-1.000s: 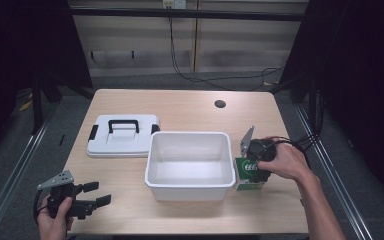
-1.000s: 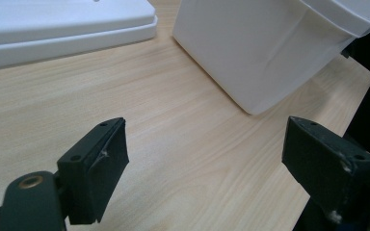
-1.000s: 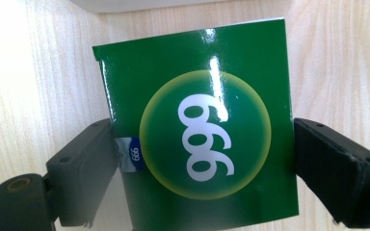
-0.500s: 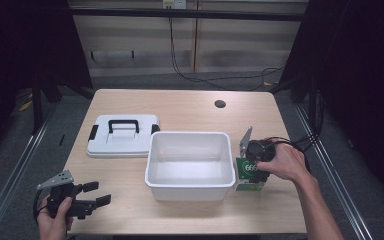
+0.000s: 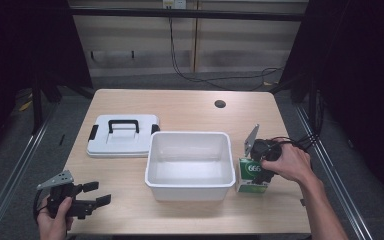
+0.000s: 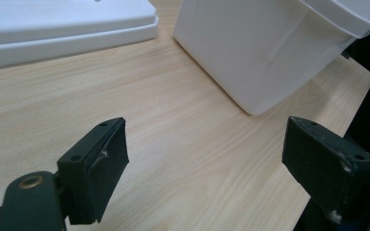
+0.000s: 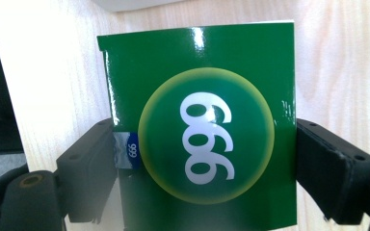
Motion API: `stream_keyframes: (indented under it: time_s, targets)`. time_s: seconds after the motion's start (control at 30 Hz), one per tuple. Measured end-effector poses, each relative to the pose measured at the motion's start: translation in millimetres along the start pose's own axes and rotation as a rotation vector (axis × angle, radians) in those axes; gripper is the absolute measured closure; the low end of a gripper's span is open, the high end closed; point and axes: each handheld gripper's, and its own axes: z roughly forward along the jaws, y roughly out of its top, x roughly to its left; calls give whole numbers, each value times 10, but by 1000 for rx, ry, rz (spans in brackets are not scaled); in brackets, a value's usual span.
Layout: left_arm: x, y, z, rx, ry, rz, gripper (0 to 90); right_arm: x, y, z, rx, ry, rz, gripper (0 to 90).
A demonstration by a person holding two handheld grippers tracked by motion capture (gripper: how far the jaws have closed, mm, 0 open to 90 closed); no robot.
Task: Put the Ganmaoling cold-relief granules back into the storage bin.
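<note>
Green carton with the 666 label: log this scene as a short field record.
object: green cardboard carton with white 666 label
position: standing on the wooden table, right of the white plastic tub
right gripper: fingers against both carton sides
left gripper: open, holding nothing
tub contents: none
white lid with black handle: flat, left of tub

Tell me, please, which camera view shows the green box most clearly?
The right gripper view: the green box sits large between the right tool's jaws, its 999 print readable. The high view shows it small, partly behind the hand.
</note>
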Motion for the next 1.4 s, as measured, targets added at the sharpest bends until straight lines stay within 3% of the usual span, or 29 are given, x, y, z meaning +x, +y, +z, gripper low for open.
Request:
stream_keyframes:
  time_s: [0.5,0.87,1.4]
  targets:
    - [2,0,-1,0,1,-2,163,52,-202,-250,-116,-14,61,156]
    - [1,0,1,0,1,0,163,85,-289,-359,-166,-6,61,159]
    - [1,1,-4,0,-1,2,163,125,-301,-661,-212,-42,65,162]
